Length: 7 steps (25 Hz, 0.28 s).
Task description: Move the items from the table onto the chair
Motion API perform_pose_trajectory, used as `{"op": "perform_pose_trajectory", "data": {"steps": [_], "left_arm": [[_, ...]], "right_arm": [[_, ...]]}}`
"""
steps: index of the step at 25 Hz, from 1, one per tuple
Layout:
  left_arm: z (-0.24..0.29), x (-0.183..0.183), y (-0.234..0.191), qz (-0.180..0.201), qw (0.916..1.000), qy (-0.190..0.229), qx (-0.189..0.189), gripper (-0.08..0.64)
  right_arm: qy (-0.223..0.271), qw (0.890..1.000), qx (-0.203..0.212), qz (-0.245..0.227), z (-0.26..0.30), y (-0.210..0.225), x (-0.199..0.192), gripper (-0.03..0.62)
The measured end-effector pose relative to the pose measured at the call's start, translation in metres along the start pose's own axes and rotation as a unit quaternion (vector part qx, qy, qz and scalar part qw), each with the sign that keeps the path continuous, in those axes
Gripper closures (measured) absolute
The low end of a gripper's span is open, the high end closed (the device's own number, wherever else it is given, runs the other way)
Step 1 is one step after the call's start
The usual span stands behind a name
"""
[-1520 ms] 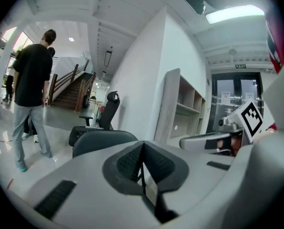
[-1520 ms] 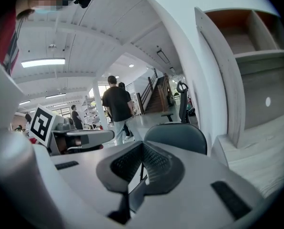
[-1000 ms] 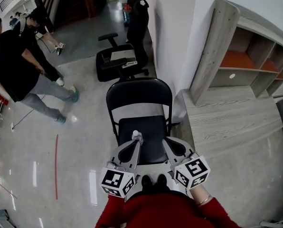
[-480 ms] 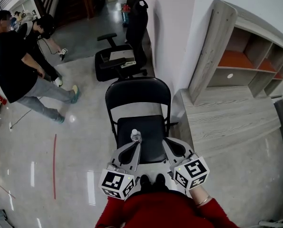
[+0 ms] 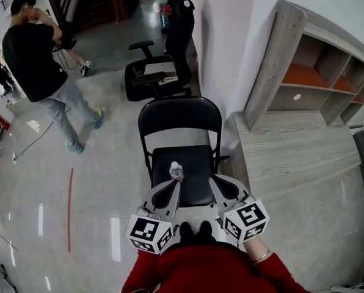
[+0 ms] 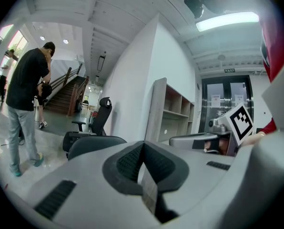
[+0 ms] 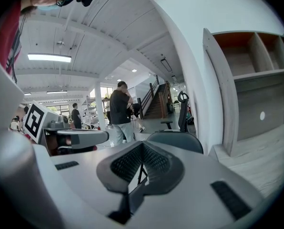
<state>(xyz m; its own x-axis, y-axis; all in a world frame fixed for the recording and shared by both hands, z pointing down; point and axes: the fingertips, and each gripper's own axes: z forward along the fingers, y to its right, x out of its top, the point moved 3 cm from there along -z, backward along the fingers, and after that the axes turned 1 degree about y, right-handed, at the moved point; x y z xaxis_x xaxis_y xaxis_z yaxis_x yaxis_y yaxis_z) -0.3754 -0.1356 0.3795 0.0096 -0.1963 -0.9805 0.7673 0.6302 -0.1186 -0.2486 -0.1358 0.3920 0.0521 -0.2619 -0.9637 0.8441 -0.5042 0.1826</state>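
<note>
**Bottle on chair seat, both grippers closed and empty**

Chair point(image 5: 179, 119) was a black folding type: thin metal tube frame, curved backrest, flat padded seat with a matte finish. The bottle point(image 5: 176, 171) stood upright on the seat, left of centre and nearer the left edge than the right. It was small, clear plastic with a pale cap. Its label was too small to read.

Left gripper point(image 5: 177, 184) had its tip just beside the bottle on the seat's front side; contact couldn't be told. Its ribbed black pads point(image 6: 127, 163) met at the seam with nothing between them. Right gripper point(image 5: 214, 183) sat over the seat's right edge, its pads point(image 7: 126, 163) also together and empty.

Both grey shells carried cubes with black-and-white square markers, no text. Grey wood-grain shelf unit point(image 5: 304, 72) stood right of the chair, with orange-backed compartments.
</note>
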Motion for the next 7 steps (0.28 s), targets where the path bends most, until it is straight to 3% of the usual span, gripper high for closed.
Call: {"op": "perform_pose_trajectory", "data": {"steps": [7], "left_arm": [[-0.0034, -0.0011, 0.0026, 0.001, 1.0000, 0.000, 0.000, 0.552]], "right_arm": [[0.001, 1.000, -0.002, -0.003, -0.0041, -0.0020, 0.0000, 0.581]]}}
